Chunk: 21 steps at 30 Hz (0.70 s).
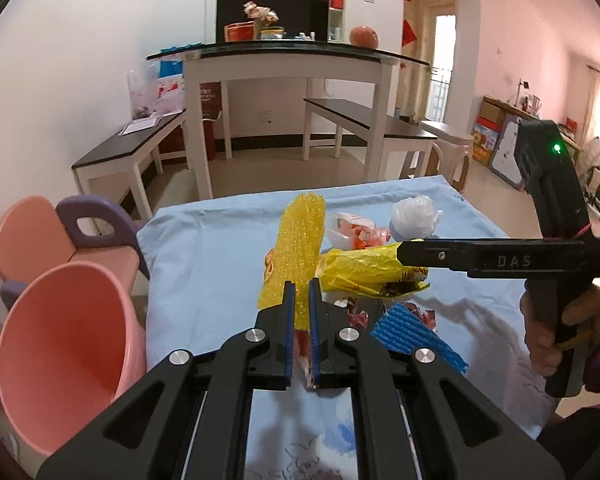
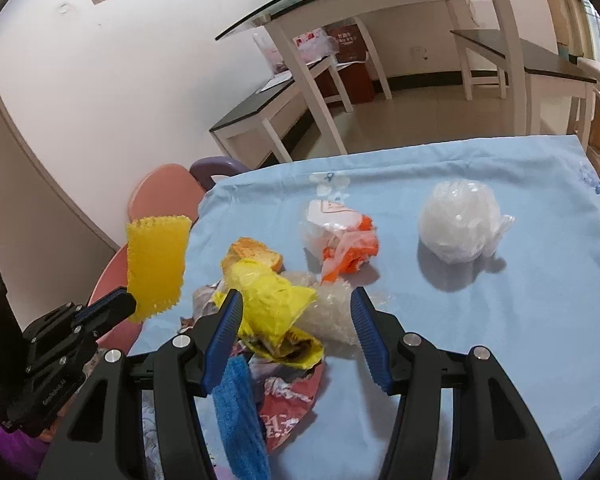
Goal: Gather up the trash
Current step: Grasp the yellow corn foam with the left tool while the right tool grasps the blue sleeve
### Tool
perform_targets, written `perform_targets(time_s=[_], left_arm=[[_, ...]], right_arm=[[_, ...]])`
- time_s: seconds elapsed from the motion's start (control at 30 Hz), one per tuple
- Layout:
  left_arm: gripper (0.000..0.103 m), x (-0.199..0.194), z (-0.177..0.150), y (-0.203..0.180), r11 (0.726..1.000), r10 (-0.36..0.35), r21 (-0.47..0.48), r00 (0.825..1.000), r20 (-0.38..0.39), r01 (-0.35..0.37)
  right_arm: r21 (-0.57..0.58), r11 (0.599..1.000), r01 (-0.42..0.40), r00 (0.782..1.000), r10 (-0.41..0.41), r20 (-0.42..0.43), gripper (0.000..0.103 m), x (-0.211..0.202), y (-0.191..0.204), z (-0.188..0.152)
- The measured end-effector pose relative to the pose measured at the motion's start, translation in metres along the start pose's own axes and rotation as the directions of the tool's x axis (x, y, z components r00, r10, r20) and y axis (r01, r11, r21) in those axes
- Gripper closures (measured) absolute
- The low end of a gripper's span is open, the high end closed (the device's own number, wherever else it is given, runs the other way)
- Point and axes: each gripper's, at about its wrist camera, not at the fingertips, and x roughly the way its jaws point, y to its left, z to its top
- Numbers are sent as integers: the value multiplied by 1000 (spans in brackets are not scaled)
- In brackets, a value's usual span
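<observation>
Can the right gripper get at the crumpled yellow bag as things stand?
Probably yes. The right gripper has its jaws open with the yellow bag lying between them on top of the pile, nothing covering it. The left gripper, shut on the yellow foam strip, is off to the side.

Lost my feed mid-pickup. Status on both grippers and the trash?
Left gripper shut on yellow foam net, lifted off the cloth. Right gripper open over yellow bag. Pink bin left of table, path clear.
</observation>
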Motion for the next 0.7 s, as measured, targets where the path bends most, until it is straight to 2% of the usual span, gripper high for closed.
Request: perform_targets(time_s=[0.03,0.1,0.13,0.2,0.27,0.3,0.7], left_arm=[[97,-1,-1,1,1000,2,-8,1000,-2,-2],[97,-4,-4,2,1000,7,-18,1000,-6,-7],[97,-5,-4,2,1000,9,-21,1000,-7,-9],[97,-7,-5,1,1000,12,-26,1000,-4,-12],[97,-11,-7,1,999,14,-32,1000,1,-14],[97,-13,-7,1,999,15,-37,1000,4,-15],[97,-35,-9,5,996,43,-81,997,57,-38]], right_arm=[[-8,1000,-9,1000,9,5,54,-2,2,-1],[-20,1000,-11,1000,11,10,69,-4,6,-1],[-25,1000,-10,1000,10,12,73,-5,8,-2],[-33,999,-8,1000,9,17,87,-7,10,-2],[-35,999,-6,1000,7,28,92,-11,11,-3],[-35,999,-3,999,5,38,98,-14,12,-3],[-105,994,-35,990,49,135,102,-48,37,-3]])
